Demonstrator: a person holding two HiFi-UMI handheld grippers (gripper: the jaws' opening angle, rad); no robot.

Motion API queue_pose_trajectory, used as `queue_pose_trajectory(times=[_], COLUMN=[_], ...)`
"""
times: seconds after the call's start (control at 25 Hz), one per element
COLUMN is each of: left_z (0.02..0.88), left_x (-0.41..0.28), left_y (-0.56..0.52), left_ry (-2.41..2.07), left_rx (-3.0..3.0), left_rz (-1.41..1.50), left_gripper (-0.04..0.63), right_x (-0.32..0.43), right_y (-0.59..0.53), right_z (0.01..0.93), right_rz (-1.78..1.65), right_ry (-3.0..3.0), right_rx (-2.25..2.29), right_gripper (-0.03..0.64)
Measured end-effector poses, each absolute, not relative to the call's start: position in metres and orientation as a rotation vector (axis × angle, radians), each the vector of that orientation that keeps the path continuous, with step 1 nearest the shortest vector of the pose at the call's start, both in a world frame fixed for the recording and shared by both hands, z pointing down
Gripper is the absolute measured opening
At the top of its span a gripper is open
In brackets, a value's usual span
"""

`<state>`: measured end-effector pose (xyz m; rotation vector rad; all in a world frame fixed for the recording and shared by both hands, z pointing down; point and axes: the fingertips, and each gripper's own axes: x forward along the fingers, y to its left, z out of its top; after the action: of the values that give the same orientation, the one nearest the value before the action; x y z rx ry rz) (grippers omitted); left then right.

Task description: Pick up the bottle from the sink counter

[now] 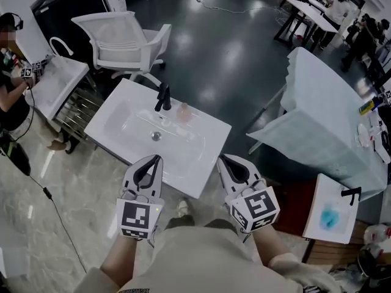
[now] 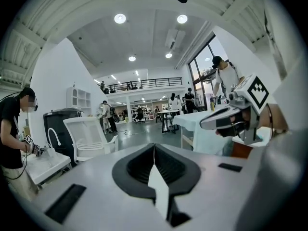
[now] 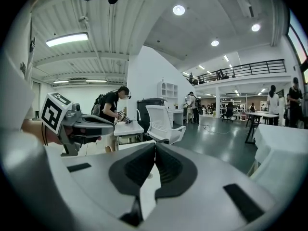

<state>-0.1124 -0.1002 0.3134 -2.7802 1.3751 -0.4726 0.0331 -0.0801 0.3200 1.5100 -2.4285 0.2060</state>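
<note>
A small pale pink bottle stands on the white sink counter, just right of the black faucet. My left gripper hovers over the sink's near edge, jaws shut and empty. My right gripper is level with it, off the sink's near right corner, also shut and empty. Both point toward the sink, well short of the bottle. In the left gripper view the left gripper shows closed jaws, with the right gripper at the right. The right gripper view shows the right gripper closed; the bottle is hidden there.
A white office chair stands behind the sink. A cloth-covered table lies to the right, with a small white sink unit below it. A person works at a white counter on the left. A cable runs over the floor.
</note>
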Motion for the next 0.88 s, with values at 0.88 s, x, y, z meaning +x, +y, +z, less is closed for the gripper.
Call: queue_pose_trajectory(times=[0.88], left_z=[0.341], left_x=[-0.097], left_y=[-0.174], left_ry=[1.597], left_rx=[-2.739], left_rz=[-0.477], left_gripper=[0.008], right_x=[0.055], right_y=[-0.170], right_z=[0.354], right_rz=[0.283], right_ry=[-2.502], right_rx=[1.355], right_gripper=[-0.003])
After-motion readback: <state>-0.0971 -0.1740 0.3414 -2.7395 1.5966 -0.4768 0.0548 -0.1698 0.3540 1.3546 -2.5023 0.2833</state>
